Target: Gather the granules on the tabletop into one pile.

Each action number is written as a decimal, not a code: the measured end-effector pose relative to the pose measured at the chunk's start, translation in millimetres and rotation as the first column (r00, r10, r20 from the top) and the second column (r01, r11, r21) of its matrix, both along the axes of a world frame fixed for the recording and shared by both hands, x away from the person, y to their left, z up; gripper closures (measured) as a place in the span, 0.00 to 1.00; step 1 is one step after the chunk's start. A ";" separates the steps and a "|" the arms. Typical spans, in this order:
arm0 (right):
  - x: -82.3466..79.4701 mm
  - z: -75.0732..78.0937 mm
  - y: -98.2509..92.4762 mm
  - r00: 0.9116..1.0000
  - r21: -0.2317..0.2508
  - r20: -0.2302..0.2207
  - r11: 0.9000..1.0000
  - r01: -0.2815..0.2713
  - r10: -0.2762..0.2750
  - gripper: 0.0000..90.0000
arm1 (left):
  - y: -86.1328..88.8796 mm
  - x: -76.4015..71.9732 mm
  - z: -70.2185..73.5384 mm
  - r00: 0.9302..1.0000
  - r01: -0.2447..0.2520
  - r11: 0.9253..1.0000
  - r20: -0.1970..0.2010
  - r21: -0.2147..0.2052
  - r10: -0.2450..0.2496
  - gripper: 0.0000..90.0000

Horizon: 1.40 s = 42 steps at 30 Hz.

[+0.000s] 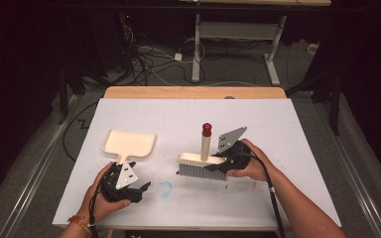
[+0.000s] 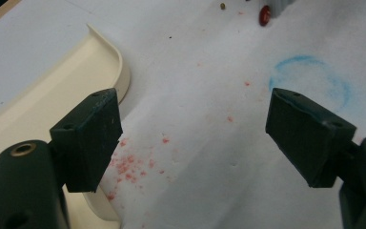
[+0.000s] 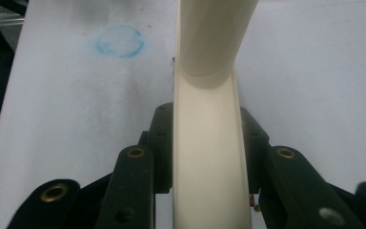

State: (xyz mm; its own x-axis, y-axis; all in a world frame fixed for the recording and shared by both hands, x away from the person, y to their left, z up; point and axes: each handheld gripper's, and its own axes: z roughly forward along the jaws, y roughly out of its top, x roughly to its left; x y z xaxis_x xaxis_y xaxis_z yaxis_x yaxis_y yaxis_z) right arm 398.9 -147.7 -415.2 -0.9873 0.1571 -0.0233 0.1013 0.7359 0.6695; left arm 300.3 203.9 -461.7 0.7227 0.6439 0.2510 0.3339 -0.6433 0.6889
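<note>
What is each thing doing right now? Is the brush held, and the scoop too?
Brush: held by the right gripper, bristles down on the table.
Dustpan: lying flat, not held.
Left gripper: open, holding nothing.
Red bean: loose on the table.

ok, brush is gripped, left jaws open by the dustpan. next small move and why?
Probably close the left gripper on the dustpan handle. Its jaws stand open beside the pan, holding nothing, while the right gripper already clamps the brush. Red crumbs and a red bean lie loose on the table, so the pan needs steadying first.
</note>
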 end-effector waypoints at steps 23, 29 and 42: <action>-49.8 9.8 -49.8 0.983 -0.006 -0.023 0.983 -0.184 0.184 0.75 | -5.3 0.6 -1.2 1.000 0.020 1.000 -0.016 0.019 -0.019 0.21; -30.9 0.0 -49.9 0.986 0.002 -0.063 0.988 -0.155 0.155 0.75 | -7.5 1.9 -2.2 0.999 0.028 0.999 -0.021 0.021 -0.028 0.21; 12.6 -4.0 -41.2 0.994 0.080 -0.069 0.994 -0.076 0.082 0.75 | -6.0 0.9 -2.8 0.999 0.038 0.999 -0.021 0.025 -0.038 0.21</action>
